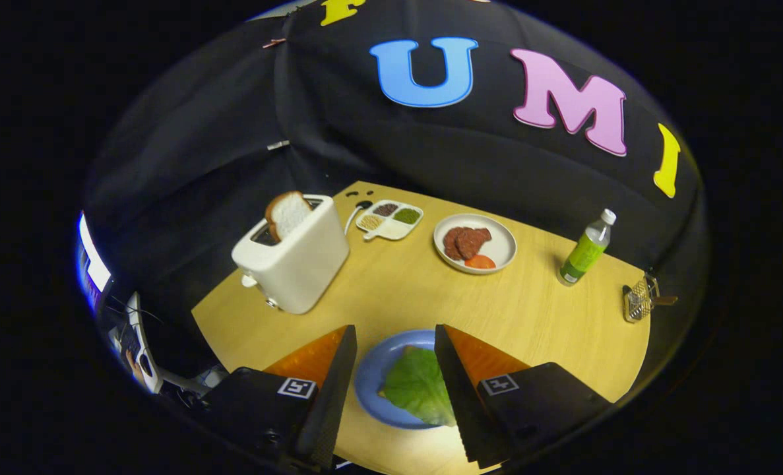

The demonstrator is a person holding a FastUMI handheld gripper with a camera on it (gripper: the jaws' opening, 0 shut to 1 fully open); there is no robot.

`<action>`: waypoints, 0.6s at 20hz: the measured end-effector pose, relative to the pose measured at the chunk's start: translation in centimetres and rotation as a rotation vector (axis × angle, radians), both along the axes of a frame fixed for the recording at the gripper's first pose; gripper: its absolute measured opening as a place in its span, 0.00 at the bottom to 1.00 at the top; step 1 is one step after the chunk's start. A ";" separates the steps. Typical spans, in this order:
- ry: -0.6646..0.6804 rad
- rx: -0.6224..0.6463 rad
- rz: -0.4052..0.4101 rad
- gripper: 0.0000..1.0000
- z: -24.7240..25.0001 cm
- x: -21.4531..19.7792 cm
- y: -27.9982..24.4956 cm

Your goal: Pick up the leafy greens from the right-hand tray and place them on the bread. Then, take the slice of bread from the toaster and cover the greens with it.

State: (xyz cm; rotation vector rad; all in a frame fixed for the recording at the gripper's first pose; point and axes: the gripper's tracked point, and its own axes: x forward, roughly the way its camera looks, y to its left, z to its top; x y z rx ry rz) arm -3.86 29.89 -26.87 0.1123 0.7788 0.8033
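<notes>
The leafy greens (416, 386) covered nearly all of the bread on the blue plate (369, 376), and the gripper (394, 336), its fingers spread apart over the plate, hid the plate's right rim. The toaster (293, 264) concealed the lower half of the bread slice (287, 214). What the small wire object (639, 300) at the table's (549, 316) right edge was could not be told.
</notes>
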 end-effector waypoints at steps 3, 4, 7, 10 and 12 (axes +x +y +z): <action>-0.047 0.057 0.046 0.75 4.3 0.3 4.1; -0.058 0.069 0.056 0.75 5.6 0.5 5.6; -0.079 0.091 0.082 0.75 8.2 0.8 10.4; -0.103 0.078 0.078 0.75 9.2 1.6 14.7; -0.105 0.060 0.074 0.75 9.1 2.0 17.5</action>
